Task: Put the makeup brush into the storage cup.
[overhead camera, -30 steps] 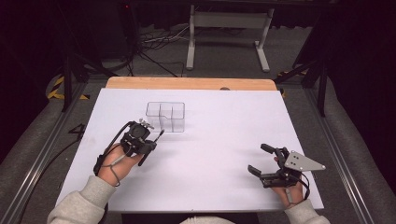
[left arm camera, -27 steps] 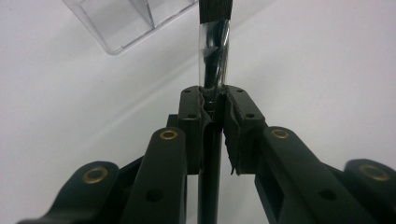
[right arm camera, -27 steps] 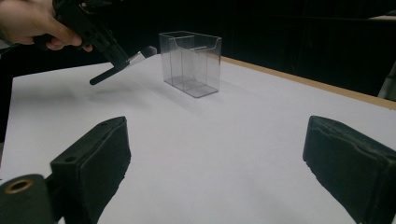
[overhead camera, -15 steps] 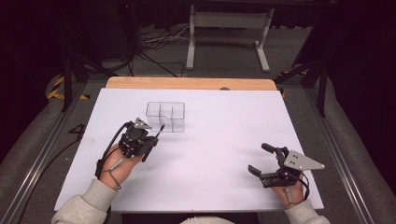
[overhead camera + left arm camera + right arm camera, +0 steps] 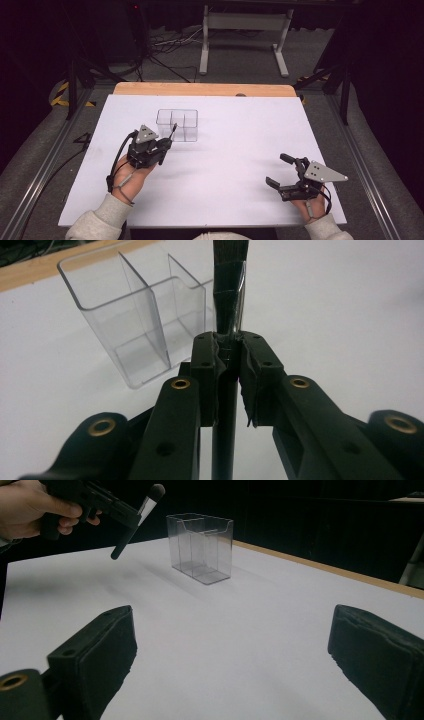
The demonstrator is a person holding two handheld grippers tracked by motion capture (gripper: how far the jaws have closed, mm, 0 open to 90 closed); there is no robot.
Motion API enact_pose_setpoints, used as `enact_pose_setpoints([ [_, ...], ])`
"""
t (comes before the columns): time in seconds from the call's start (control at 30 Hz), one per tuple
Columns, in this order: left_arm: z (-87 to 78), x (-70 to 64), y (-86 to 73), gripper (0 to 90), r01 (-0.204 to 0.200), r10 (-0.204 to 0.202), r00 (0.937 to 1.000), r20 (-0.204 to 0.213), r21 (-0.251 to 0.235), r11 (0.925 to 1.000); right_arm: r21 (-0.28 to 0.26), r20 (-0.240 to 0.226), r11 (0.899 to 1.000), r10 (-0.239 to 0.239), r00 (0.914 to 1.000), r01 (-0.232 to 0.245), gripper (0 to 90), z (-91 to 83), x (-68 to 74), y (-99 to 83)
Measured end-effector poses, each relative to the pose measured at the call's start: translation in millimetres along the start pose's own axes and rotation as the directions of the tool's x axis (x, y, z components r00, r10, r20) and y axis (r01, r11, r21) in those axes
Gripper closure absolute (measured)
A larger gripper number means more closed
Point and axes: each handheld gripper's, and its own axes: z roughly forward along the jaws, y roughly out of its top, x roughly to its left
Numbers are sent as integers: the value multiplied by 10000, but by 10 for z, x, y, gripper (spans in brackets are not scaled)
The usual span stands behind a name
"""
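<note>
1. Near the counter's (image 5: 235, 150) left-centre, the left claw (image 5: 167, 139) was clamped on a makeup brush (image 5: 229, 300), gripping its dark handle just below the ferrule, bristle end pointing up and away from the hand.
2. From the right gripper view, the brush (image 5: 135, 522) was held clear of the counter, tilted, with its bristle tip toward the clear organiser (image 5: 201, 547) but not yet over it.
3. That clear organiser (image 5: 177, 125) stood upright on the counter toward the far edge, divided into three compartments, all appearing empty.
4. At the near right of the counter, the right claw (image 5: 282, 172) rested with its jaws spread wide, holding nothing.
5. Judgement: the step in hand was carrying the brush to the organiser for insertion.
6. Judgement: the next move called for lifting the brush above the rim, bringing it more upright over one compartment, lowering it inside, then releasing. Which end should go down could not be determined.
</note>
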Motion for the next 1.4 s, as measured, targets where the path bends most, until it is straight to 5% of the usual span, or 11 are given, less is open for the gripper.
enact_pose_setpoints([
  [0.3, -31, -8, -21, 777, -140, 141, 9999, 6, -1149, 9933, -22, -29, 10000, 19, 10000, -19, 57, -2, -4, -2],
  [0.53, -80, -33, -9, 777, -245, 325, 9990, 290, -2431, 9697, -12, -65, 10000, 41, 10000, -42, 56, 2, -2, -4],
  [1.17, -43, 43, 59, 777, 288, 310, 9871, 1573, -3645, 9308, 12, -122, 9999, 139, 9998, -139, 56, 7, -5, -12],
  [1.4, -5, 82, 135, 777, 475, 242, 9822, 1861, -3714, 9272, 64, -104, 9998, 179, 9998, -178, 55, 4, -9, -15],
])
